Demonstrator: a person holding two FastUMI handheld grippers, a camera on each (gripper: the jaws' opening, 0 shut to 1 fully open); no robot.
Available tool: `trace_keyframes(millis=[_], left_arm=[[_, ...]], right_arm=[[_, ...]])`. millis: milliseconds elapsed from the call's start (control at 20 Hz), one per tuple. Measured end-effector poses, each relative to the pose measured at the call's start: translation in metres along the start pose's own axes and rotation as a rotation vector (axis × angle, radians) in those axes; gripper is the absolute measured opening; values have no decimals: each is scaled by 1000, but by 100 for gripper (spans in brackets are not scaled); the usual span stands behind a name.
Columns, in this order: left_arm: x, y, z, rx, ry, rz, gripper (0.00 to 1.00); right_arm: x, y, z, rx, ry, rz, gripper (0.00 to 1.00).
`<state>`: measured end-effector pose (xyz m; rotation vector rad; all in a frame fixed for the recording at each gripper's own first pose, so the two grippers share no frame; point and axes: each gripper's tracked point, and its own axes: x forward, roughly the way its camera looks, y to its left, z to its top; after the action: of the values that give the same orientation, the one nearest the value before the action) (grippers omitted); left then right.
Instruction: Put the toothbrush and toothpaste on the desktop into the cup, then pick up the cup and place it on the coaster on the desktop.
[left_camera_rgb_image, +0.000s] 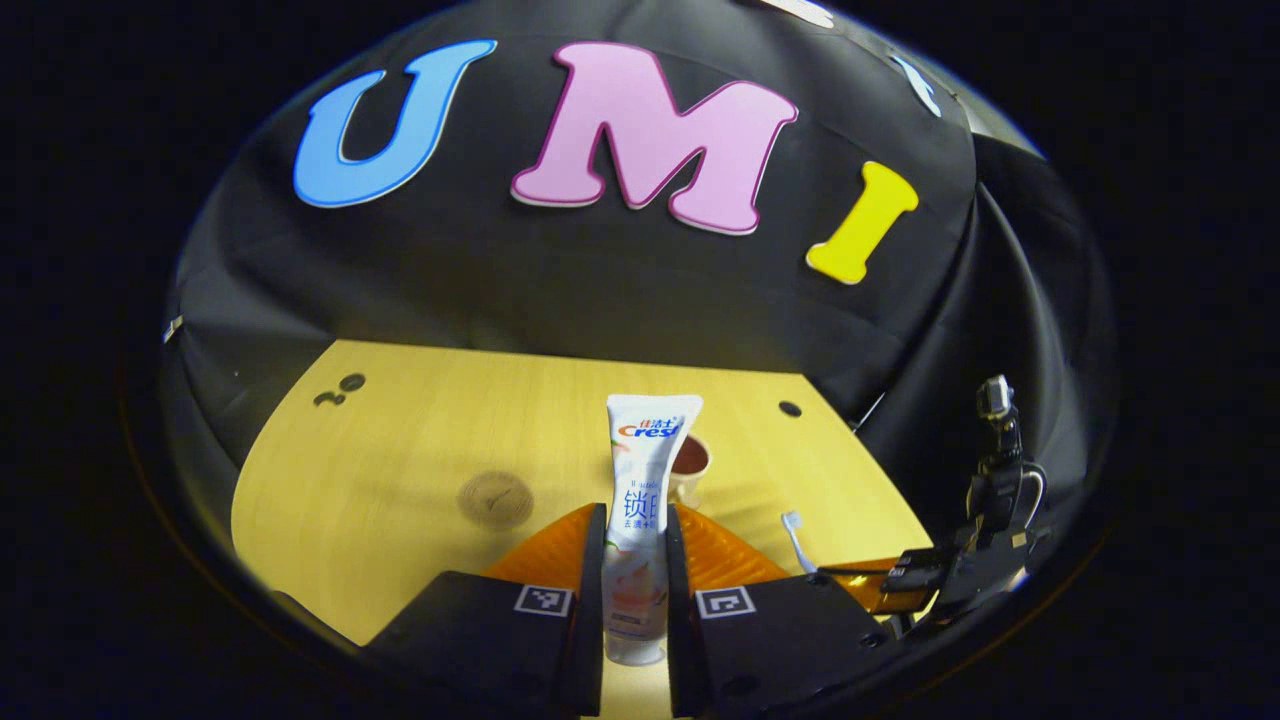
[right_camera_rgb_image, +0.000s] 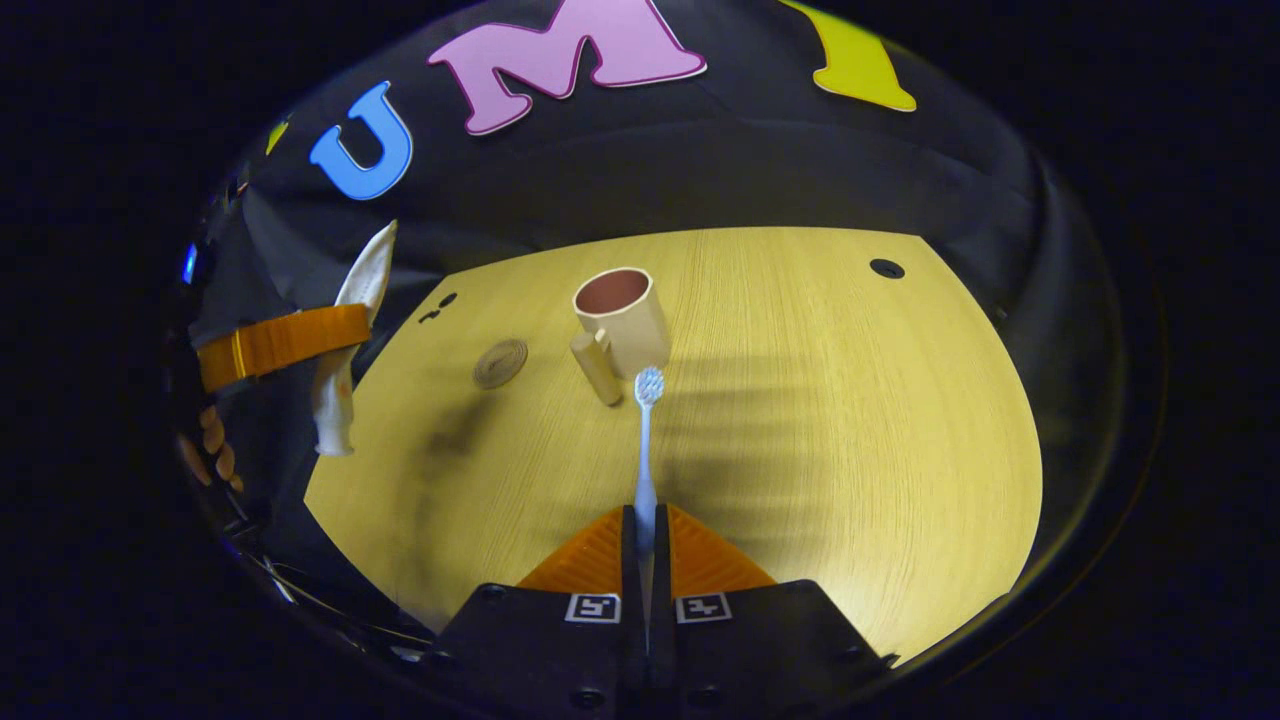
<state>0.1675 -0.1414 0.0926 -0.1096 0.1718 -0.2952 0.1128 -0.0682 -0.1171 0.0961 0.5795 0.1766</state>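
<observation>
White toothpaste (left_camera_rgb_image: 640, 520) upright, clamped in left gripper (left_camera_rgb_image: 636, 560); slim pale toothbrush (right_camera_rgb_image: 646, 450), bristles forward, pinched in right gripper (right_camera_rgb_image: 646, 545), near cup (right_camera_rgb_image: 622, 318).

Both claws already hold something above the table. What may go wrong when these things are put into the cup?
1. The toothbrush is gripped at its handle end, so the long free end may swing and miss the cup.
2. The cup looks light; a push on its rim may tip it.
3. The toothpaste is wide and may crowd the cup's opening.
</observation>
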Motion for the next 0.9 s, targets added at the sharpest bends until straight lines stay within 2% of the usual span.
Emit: trace_keyframes(millis=[100,300,350,400,500,800,900], left_arm=[[19,-18,25,-30,-44,-54,31],[60,-34,63,-56,-109,-108,30],[71,-34,67,-51,-122,-115,26],[80,-35,71,-45,-133,-123,31],[102,-36,80,-32,-159,-136,31],[167,-42,72,-41,-194,-202,31],[183,-39,65,-10,-218,-208,31]], right_arm=[[-9,-3,19,9,-25,21,5],[-16,-16,57,8,-78,35,5],[-18,-20,63,21,-85,38,5],[-19,-24,67,37,-88,37,5],[-19,-31,72,54,-91,32,5],[-10,-53,69,89,-53,19,5],[-6,-54,66,91,-40,21,5]])
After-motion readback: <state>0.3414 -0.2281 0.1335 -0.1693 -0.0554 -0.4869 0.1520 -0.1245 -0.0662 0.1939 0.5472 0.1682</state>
